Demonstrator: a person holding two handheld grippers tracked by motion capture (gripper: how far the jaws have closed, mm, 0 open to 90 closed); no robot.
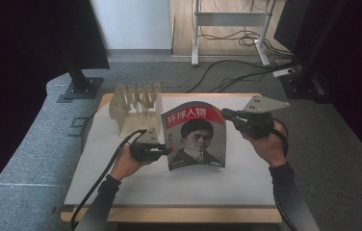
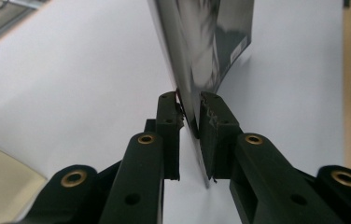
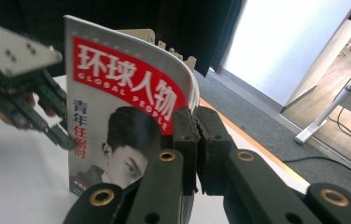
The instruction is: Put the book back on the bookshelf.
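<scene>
A magazine [image 1: 194, 136] with a red title band and a portrait on its cover stands upright on the white table, held between both grippers. My left gripper [image 1: 165, 150] is shut on its left edge, low down; the left gripper view has the cover's edge [image 2: 197, 74] pinched between the jaws of my left gripper [image 2: 190, 114]. At the upper right edge my right gripper [image 1: 226, 114] is shut on the magazine. In the right gripper view the magazine [image 3: 117, 112] curves back, with my right gripper [image 3: 196, 128] clamped on its edge. The other gripper [image 3: 33, 107] holds the cover's far side.
A beige wooden slotted rack [image 1: 135, 104] stands behind the magazine at the table's back left. The white table top [image 1: 169, 185] ends in a wooden front edge. Black monitor stands, cables and a desk frame lie on the grey floor beyond.
</scene>
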